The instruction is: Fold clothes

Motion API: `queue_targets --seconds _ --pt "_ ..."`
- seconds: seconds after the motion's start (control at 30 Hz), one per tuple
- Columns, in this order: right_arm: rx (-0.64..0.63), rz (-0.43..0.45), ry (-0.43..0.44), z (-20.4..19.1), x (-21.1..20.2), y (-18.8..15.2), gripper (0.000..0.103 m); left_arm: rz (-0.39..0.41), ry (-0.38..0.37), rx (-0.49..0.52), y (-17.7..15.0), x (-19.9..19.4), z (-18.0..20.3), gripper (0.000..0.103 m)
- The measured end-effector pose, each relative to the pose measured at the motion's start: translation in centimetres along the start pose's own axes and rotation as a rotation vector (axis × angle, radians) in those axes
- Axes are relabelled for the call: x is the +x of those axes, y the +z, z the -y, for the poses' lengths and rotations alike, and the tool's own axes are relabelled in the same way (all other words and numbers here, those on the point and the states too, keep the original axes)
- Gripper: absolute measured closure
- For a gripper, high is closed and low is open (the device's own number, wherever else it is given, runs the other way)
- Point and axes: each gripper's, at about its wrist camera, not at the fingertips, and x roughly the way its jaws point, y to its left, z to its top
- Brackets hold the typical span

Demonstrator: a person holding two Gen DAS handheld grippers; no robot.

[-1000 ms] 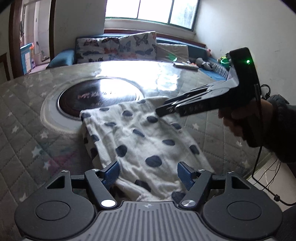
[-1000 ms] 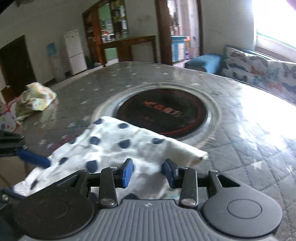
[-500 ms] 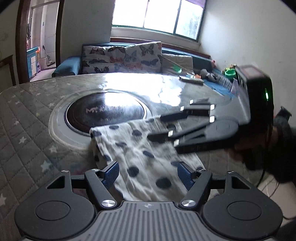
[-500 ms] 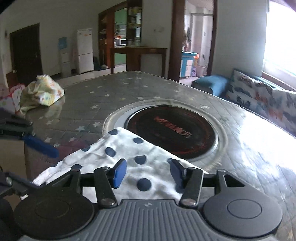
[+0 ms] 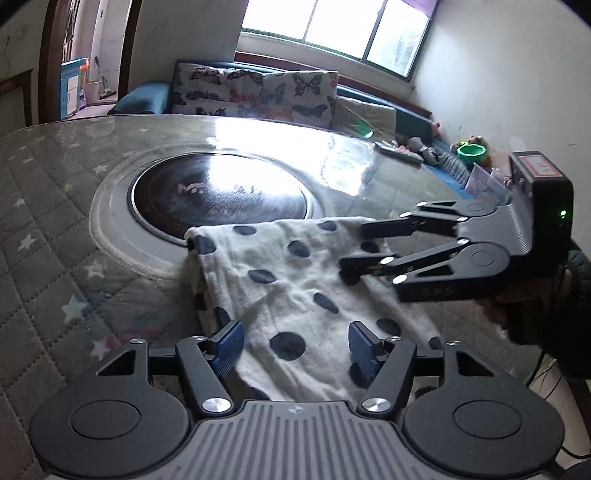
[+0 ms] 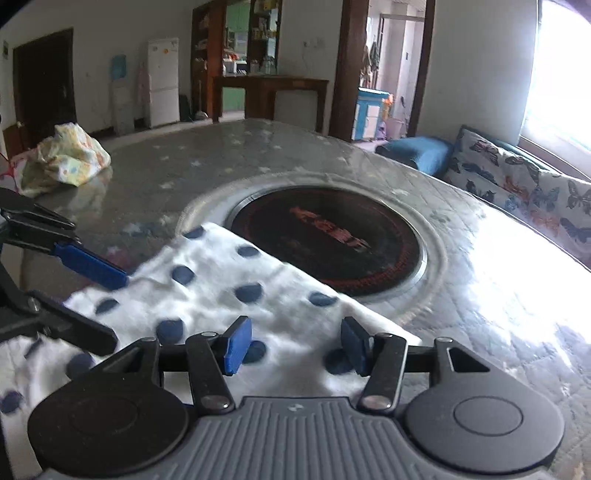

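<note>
1. We're getting strong daylight from the window [image 5: 332, 33], blown out to white.
2. Glare streaks across the glossy table [image 5: 258, 140], brightest at the right in the right wrist view.
3. Fisheye bending curves our edges; corners go black.
4. The spotted cloth [image 6: 229, 295] looks motion-blurred.

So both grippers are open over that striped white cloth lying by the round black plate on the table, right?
Not striped: the white cloth has dark blue polka dots, as the left wrist view shows. The rest holds: the left gripper and right gripper are both open over it, beside the round black plate in the table.
</note>
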Motion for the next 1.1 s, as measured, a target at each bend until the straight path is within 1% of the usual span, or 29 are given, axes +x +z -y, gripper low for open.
queue_targets --seconds 0.1,0.17,0.23,0.27,0.3,0.37,0.4,0.57,0.63,0.73,0.8,0.97,1.1 --pt "0.006 -0.008 -0.028 0.6 -0.3 -0.6 0.046 -0.013 0.032 0.012 -0.2 0.0 -0.2 0.037" --pt "0.011 -0.009 -0.048 1.1 -0.7 -0.8 0.045 -0.006 0.039 0.007 0.0 -0.4 -0.4 0.037" --pt "0.011 0.004 -0.064 1.4 -1.3 -0.8 0.045 0.025 0.045 0.006 0.5 -1.0 -0.3 0.037" --pt "0.004 0.016 -0.064 1.2 -1.6 -0.6 0.045 0.041 0.047 0.004 0.8 -1.3 -0.3 0.038" --pt "-0.004 0.028 -0.064 1.0 -1.8 -0.4 0.044 0.055 0.046 -0.003 1.2 -1.3 -0.2 0.042" --pt "-0.026 0.057 -0.048 0.4 -2.0 0.0 0.039 0.071 0.054 -0.014 2.0 -1.0 -0.2 0.045" --pt "-0.043 0.066 -0.041 -0.1 -1.9 0.3 0.036 0.074 0.062 -0.018 2.4 -0.7 -0.1 0.046" --pt "-0.083 0.061 -0.018 -1.8 -0.7 0.8 0.035 0.063 0.118 -0.027 3.4 1.5 0.0 0.046" --pt "-0.087 0.054 -0.014 -2.2 -0.3 0.8 0.034 0.052 0.149 -0.022 3.4 2.2 0.0 0.049" --pt "-0.086 0.042 -0.022 -2.2 0.1 0.8 0.03 0.03 0.181 -0.024 3.1 3.0 -0.4 0.05" --pt "-0.077 0.034 -0.031 -1.8 0.4 0.7 0.03 0.02 0.2 -0.025 2.8 3.2 -0.7 0.049" --pt "-0.051 0.017 -0.075 -0.3 0.4 0.1 0.029 0.001 0.213 -0.055 2.1 3.1 -1.8 0.049" --pt "-0.022 0.011 -0.113 0.6 -0.1 -0.1 0.029 0.007 0.213 -0.064 2.1 2.5 -1.8 0.049"
